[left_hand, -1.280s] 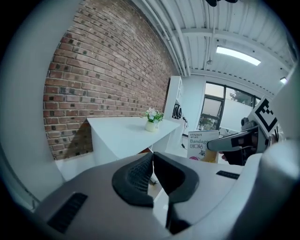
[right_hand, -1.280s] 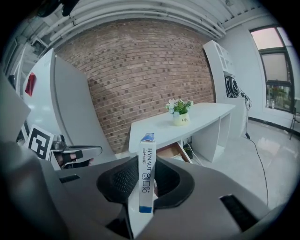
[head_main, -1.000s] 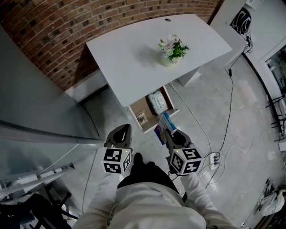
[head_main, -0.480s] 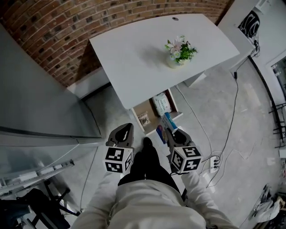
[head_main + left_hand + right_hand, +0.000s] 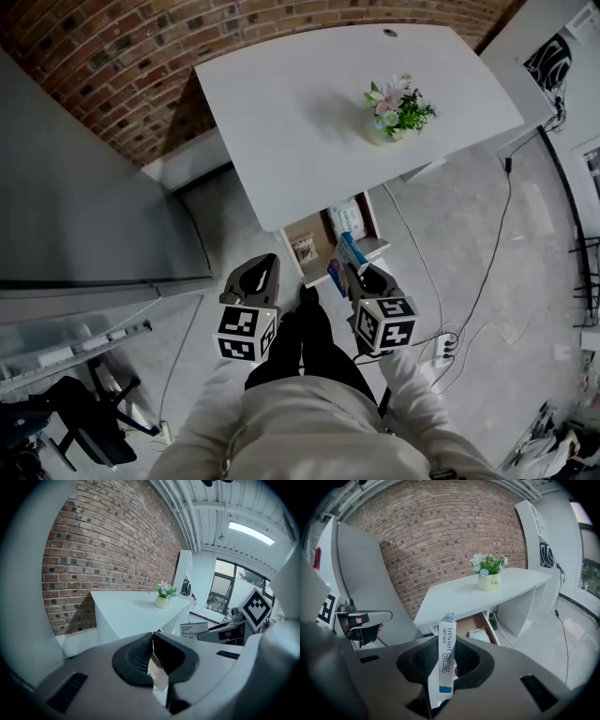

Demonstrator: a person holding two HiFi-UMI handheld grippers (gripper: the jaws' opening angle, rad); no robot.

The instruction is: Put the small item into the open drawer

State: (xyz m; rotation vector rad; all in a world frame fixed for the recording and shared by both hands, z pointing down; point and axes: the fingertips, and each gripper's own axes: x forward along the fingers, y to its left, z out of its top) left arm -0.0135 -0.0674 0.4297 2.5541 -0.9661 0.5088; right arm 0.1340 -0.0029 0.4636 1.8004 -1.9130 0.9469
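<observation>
Head view: the small box (image 5: 343, 263) is pinched by the right hand-held gripper (image 5: 359, 278), just near of the open drawer (image 5: 317, 232) under the tabletop (image 5: 309, 112). The box has not yet been placed in it. The left hand-held gripper (image 5: 257, 281) is held pressed together, empty.

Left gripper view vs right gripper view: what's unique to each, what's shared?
Left only: windows, the right gripper from the side. Right only: open drawer with a white packet, floor cable, that gripper's jaws shut on the box. Both: table, flower pot, brick wall, box.
</observation>
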